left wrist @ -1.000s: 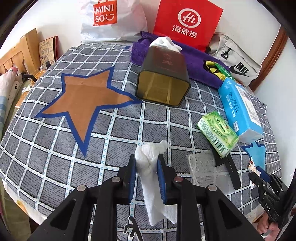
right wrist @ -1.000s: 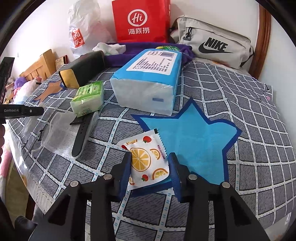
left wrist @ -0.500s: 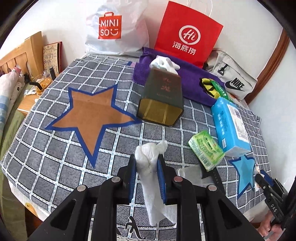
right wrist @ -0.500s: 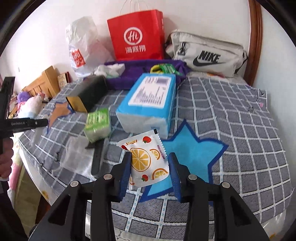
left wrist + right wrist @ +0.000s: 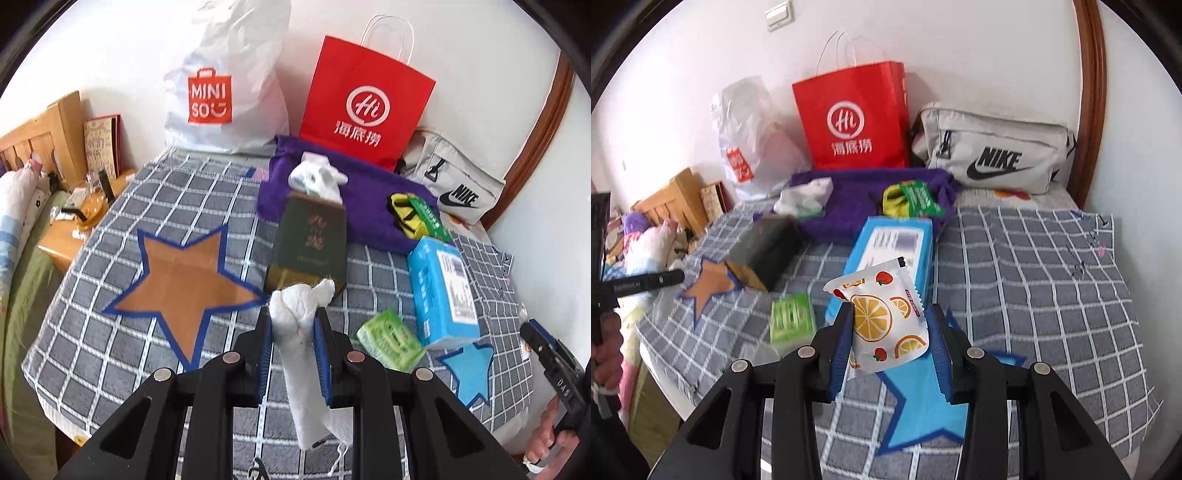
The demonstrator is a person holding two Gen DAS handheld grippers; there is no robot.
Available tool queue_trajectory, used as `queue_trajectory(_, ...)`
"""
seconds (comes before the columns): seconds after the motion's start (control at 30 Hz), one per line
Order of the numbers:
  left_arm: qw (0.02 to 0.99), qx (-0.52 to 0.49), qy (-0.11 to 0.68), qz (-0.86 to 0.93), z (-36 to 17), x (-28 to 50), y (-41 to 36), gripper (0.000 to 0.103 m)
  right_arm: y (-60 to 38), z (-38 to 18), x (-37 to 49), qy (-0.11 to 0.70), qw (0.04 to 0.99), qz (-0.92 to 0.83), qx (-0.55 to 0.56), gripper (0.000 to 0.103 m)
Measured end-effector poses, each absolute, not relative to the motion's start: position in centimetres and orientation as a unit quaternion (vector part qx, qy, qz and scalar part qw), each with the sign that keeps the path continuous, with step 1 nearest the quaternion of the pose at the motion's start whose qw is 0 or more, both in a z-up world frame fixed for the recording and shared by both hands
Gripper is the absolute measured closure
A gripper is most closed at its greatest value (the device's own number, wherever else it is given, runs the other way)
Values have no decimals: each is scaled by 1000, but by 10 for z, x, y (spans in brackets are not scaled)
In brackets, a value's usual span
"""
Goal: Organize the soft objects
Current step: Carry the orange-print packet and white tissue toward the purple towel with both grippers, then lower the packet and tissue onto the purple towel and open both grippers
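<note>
My left gripper is shut on a crumpled white tissue and holds it high above the checked cloth. The brown star lies ahead to the left. My right gripper is shut on a white wet-wipe packet with orange slices, lifted above the blue star. The blue star also shows in the left wrist view. A blue tissue pack, a green tissue pack and a dark box lie on the cloth.
A purple towel with a white cloth and green-yellow items lies at the back. A red paper bag, a white Miniso bag and a grey Nike bag stand against the wall. A wooden nightstand is left of the bed.
Both grippers have risen and pulled back from the cloth with their objects held. The table looks smaller and farther in both views.
</note>
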State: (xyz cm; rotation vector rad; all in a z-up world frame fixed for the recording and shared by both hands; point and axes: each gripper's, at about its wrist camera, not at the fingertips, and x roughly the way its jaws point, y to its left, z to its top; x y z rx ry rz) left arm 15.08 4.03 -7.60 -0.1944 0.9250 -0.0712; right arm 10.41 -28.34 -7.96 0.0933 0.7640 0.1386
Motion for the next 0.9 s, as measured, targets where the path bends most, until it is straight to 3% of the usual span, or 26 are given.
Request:
queue_trajectory(0.53,898,-79,432,-29,-47,205,31,83,-269,-33,170,336,937,78,45,64)
queue_trajectory(0.9,903,-63,423,-32,-40,253,20,82,-267,-39,220,343,935,80,39,64)
